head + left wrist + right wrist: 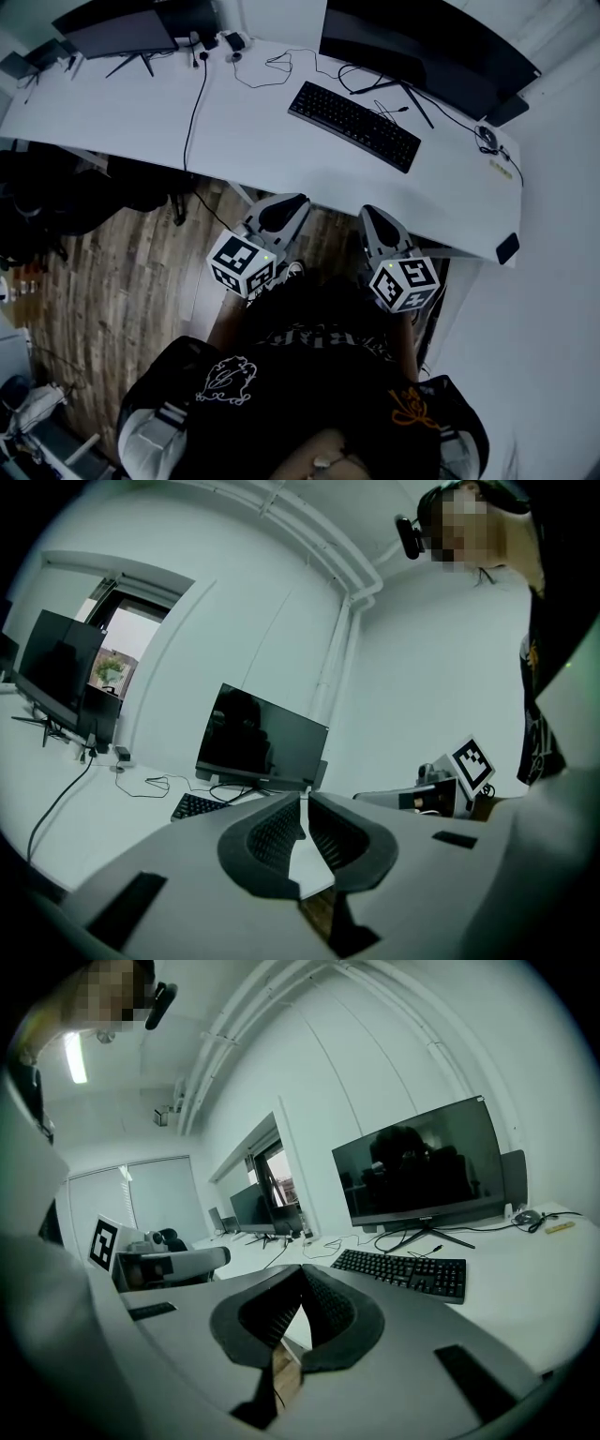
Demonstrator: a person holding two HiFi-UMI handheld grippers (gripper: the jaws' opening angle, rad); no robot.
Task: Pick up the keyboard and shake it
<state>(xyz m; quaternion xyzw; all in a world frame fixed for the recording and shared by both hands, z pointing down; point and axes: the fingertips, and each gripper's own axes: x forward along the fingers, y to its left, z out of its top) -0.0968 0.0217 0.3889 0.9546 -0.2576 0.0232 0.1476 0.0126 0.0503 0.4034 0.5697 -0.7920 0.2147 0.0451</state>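
A black keyboard lies at an angle on the white desk, in front of the right monitor. It also shows in the left gripper view as the keyboard and in the right gripper view as the keyboard. My left gripper and right gripper hang below the desk's near edge, short of the keyboard. Both are shut with nothing between the jaws. The left gripper and right gripper each point toward the desk.
A second monitor stands at the desk's far left, with cables trailing over the edge. A small black device lies at the desk's right corner. Wooden floor lies below. A person's dark shirt fills the bottom.
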